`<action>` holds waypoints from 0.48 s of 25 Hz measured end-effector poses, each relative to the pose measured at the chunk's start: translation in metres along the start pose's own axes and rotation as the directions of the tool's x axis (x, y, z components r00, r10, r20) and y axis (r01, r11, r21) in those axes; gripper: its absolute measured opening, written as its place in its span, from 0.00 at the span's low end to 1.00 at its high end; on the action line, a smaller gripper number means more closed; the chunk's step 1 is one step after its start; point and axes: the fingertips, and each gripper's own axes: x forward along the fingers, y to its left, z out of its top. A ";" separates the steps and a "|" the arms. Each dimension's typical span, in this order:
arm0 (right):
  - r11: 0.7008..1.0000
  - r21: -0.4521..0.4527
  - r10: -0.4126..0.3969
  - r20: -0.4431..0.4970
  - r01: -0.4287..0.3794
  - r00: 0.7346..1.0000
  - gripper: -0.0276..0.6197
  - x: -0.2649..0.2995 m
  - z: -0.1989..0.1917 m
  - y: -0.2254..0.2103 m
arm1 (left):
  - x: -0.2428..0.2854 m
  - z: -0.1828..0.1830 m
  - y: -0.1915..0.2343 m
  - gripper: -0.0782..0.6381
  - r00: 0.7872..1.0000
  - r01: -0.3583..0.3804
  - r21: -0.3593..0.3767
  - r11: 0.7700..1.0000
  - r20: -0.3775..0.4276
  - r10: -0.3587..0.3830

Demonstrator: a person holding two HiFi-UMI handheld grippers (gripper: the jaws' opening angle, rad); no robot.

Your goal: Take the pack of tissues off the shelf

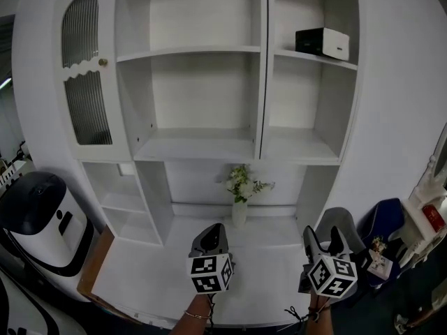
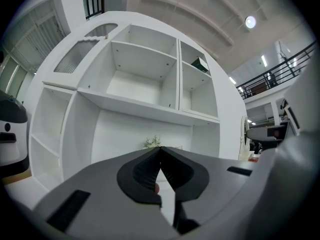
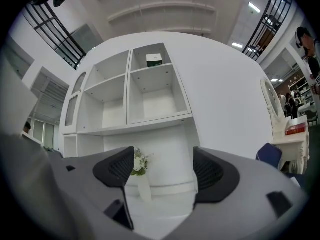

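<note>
Well up in the unit lies the pack (image 1: 321, 42) — on the top shelf (image 1: 286, 52) of the right-hand bay, toward its right wall, flat, dark at one end and white at the other. Nothing else shares that shelf, and the bays below and to the left look bare. Lower down, in the niche under the bays, a vase (image 1: 239, 213) of flowers stands on the desk (image 1: 160, 271). Both my tongs hang low over the desk's front, well apart from the pack. My right tongs (image 1: 323, 237) are spread with nothing between them; through the gap I see only the vase and the back wall. My left tongs (image 1: 209, 237) are pressed together at the tips and hold nothing.

As I judge it, the step in hand is the reach. The right tongs are on the pack's side and spread, so I'd use them — lift them to shelf height, keep them level, and go in squarely at the pack's front. I'd hold the spread wide until the pads pass either side of it, clear of the bay's right wall and the shelf edge. The pack likely gives under pressure, so I'd squeeze just enough to hold, then draw it straight out.
</note>
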 end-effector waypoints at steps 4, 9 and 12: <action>1.000 0.002 -0.011 0.003 0.011 1.000 0.60 0.031 0.000 0.000 | 0.035 0.000 0.010 0.13 1.000 0.012 0.006 1.000 -0.005 -0.012; 0.999 0.020 -0.027 0.003 0.027 1.000 0.60 0.052 0.000 -0.006 | 0.066 -0.006 0.011 0.13 0.999 0.028 -0.007 1.000 -0.029 -0.028; 1.000 0.017 -0.024 0.009 0.024 1.000 0.60 0.063 0.005 -0.010 | 0.077 -0.005 0.004 0.13 0.999 0.041 0.003 0.999 -0.026 -0.041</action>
